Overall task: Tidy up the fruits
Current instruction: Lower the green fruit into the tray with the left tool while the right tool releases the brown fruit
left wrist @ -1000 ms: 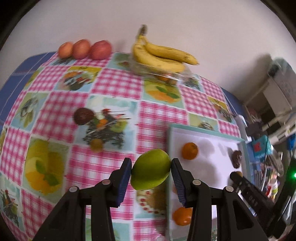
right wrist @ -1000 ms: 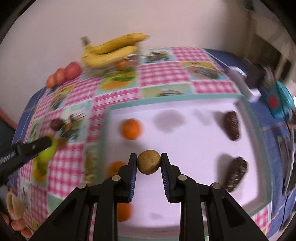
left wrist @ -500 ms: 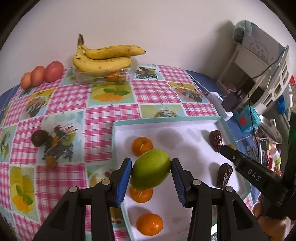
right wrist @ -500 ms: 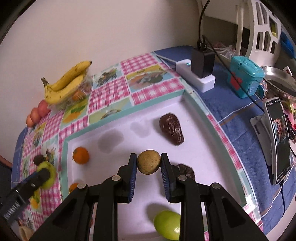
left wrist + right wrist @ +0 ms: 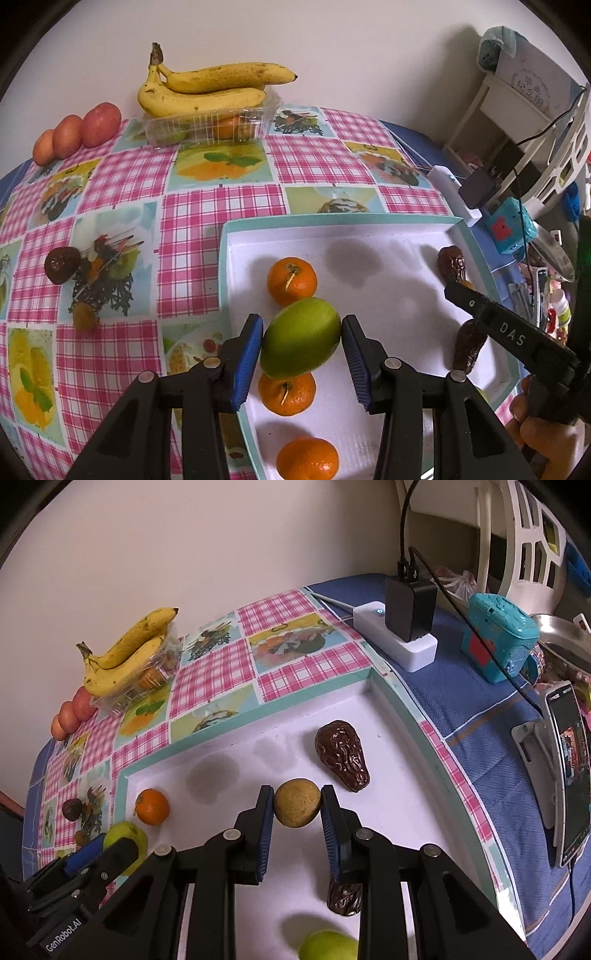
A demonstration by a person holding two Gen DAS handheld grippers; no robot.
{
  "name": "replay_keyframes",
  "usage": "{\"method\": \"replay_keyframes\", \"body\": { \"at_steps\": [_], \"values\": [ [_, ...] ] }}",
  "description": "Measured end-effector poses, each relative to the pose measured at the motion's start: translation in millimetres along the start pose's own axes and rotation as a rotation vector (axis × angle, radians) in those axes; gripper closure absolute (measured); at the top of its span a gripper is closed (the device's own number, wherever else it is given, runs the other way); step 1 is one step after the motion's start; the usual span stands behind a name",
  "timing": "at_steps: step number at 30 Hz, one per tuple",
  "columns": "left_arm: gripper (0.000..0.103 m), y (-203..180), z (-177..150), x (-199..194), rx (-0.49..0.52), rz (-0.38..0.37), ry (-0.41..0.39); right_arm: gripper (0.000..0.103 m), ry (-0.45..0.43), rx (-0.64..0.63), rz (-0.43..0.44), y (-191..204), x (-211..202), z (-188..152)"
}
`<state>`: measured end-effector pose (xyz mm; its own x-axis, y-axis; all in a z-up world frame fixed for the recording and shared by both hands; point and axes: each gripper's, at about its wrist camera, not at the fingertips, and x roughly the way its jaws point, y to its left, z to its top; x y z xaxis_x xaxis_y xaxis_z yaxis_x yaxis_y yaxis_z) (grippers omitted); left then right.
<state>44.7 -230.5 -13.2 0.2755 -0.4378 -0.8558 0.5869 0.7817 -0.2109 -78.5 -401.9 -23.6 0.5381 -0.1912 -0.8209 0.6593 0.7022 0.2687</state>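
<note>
My left gripper [image 5: 301,332] is shut on a green fruit [image 5: 301,338] and holds it above the left part of the white tray [image 5: 332,223], over a row of three oranges [image 5: 291,282]. My right gripper [image 5: 297,801] is shut on a small round brown fruit [image 5: 297,803] over the tray's middle [image 5: 221,723], beside a dark wrinkled date [image 5: 341,755]. A second date [image 5: 343,899] lies partly behind its right finger. Another green fruit [image 5: 328,945] rests at the tray's near edge. The right wrist view shows the left gripper [image 5: 107,845] at lower left.
Bananas [image 5: 207,88] lie on a clear box [image 5: 210,125] at the back, beside three reddish fruits [image 5: 101,123]. A dark fruit [image 5: 62,264] and a small brown one [image 5: 85,315] lie on the checked cloth. Right of the tray: power strip [image 5: 399,627], teal box [image 5: 498,642], phone [image 5: 565,771].
Both grippers swung to the right with their fruits still held. The green fruit went from above the cloth to above the tray; the brown fruit moved toward the dates.
</note>
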Motion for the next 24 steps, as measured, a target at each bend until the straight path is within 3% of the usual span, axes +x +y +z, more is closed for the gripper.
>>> {"method": "replay_keyframes", "body": {
  "at_steps": [7, 13, 21, 24],
  "values": [
    [0.057, 5, -1, 11, 0.006, 0.036, 0.033, 0.076, 0.042, 0.012, -0.013, -7, 20, -3],
    [0.057, 6, 0, 10, -0.009, 0.023, 0.052, 0.076, 0.084, 0.006, -0.038, -7, 33, -8],
    [0.05, 6, 6, -8, -0.005, -0.014, 0.063, 0.076, 0.096, -0.001, -0.054, -7, 32, -8],
    [0.05, 10, 7, -19, -0.011, -0.002, 0.065, 0.071, 0.104, 0.002, -0.062, -7, 29, -8]
  ]
}}
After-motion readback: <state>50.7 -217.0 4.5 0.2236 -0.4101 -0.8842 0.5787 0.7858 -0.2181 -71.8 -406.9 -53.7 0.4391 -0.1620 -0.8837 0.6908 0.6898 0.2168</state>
